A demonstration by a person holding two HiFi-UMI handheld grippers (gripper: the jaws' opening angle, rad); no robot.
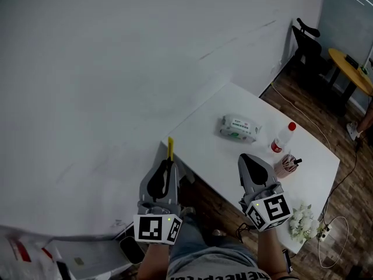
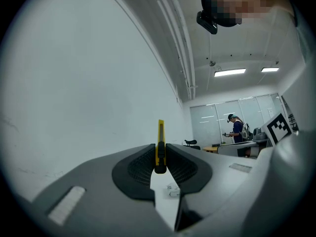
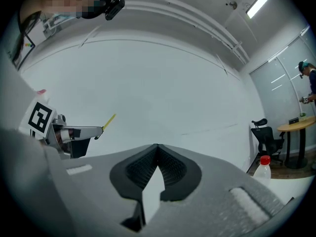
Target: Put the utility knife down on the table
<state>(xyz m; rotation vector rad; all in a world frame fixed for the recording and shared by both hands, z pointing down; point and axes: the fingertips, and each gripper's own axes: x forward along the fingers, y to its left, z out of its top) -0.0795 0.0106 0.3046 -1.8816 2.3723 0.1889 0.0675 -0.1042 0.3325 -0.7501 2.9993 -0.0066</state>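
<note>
We see the left gripper [image 1: 168, 162] clenched on the yellow utility knife [image 1: 170, 147], held off the table [image 1: 201, 151] by its corner. The right gripper [image 1: 245, 160] has its jaws together, holding nothing. On the table lie a wipes pack [image 1: 239, 128], its label illegible, and a red-capped bottle [image 1: 283, 137].

The left claw [image 1: 168, 163] points forward, its jaws clamped on a yellow utility knife [image 1: 170, 147] that sticks out past their tips. The right claw [image 1: 243, 158], held alongside, has its jaws pressed together on nothing.

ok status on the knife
Left gripper shut on utility knife, off the table. Right gripper shut, empty. Wipes pack and bottle sit on it.
</note>
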